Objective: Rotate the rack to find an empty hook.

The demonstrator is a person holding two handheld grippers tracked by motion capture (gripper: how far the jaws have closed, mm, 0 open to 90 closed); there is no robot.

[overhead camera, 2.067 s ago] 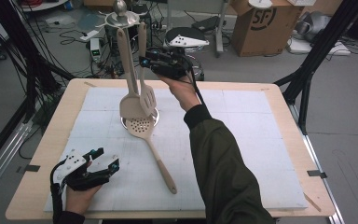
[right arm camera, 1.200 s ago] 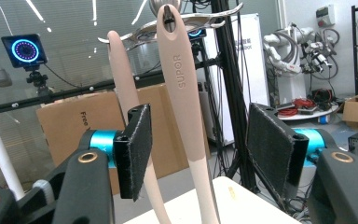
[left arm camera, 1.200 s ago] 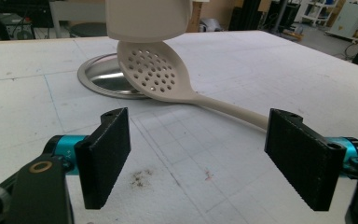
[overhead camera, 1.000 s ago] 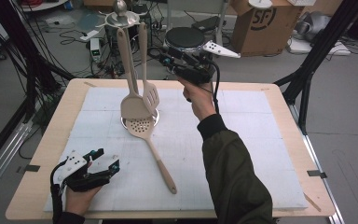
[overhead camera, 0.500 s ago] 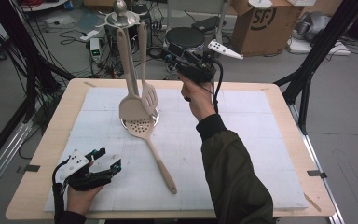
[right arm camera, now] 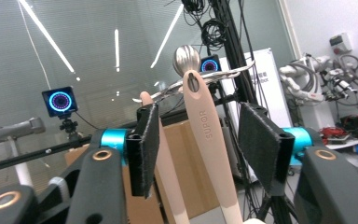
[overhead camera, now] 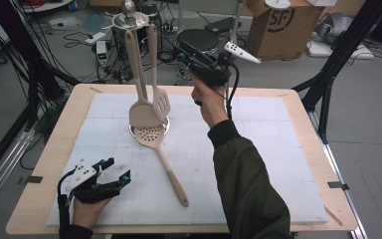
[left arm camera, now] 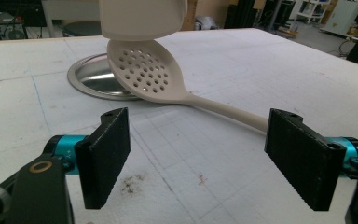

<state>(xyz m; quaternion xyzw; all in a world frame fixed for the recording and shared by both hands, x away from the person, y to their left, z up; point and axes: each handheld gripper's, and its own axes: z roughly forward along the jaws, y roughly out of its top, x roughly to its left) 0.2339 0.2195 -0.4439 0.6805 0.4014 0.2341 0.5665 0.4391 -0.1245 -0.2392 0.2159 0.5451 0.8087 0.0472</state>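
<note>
beige silicone slotted turner [overhead camera: 155,69] hangs from the steel utensil rack [overhead camera: 128,20] at upper centre of the high view, beside a solid spatula [overhead camera: 138,79]. the right tongs [right arm camera: 196,140] have just been closing and now bracket its handle near the hook without visibly pressing, likely to lift it off. a skimmer [overhead camera: 161,160] lies on the desk [overhead camera: 288,149], its bowl on the rack's base. the left tongs [left arm camera: 209,156] rest wide open and empty at lower left.
</note>
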